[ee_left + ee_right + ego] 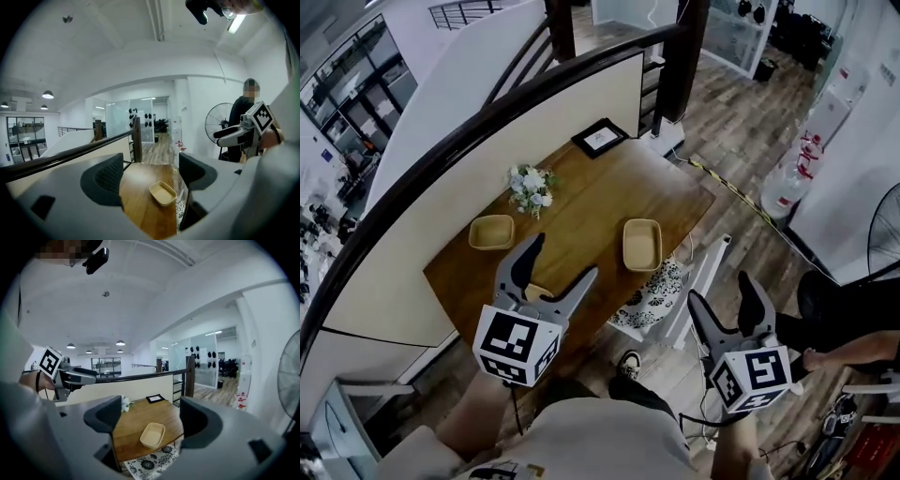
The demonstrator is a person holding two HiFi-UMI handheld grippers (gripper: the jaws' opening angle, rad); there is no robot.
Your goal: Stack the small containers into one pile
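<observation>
Closest in, the person's torso fills the bottom of the head view and hides the arms behind both marker cubes. The left gripper (558, 264) hangs over the near end of the wooden counter (581, 202), its jaws wide apart with nothing between them. A pale scrap (537, 292) peeks out under those jaws, too covered to name. The right gripper (722, 292) is off the counter, over the floor beside the chair (705, 277). Its jaws also stand open and empty.

The chair's patterned cushion (654, 298) is tucked partly under the counter's edge. Just past it, the right-hand container (642, 244) sits upright near that chair-side edge, and both gripper views see it through their open jaws. The left-hand container (491, 232) lies well apart from it, close to the edge along the cream panel (487, 159). Bare wood lies open between the two.

Just beyond the left-hand container is a small bunch of flowers (530, 187), and a dark picture frame (600, 138) lies flat at the far corner. A dark handrail (441, 155) curves above the panel and closes off that side. To the right a fan (886, 234) and another person's leg (853, 349) are cut off by the frame, and a large water bottle (787, 192) stands on the floor farther off.
</observation>
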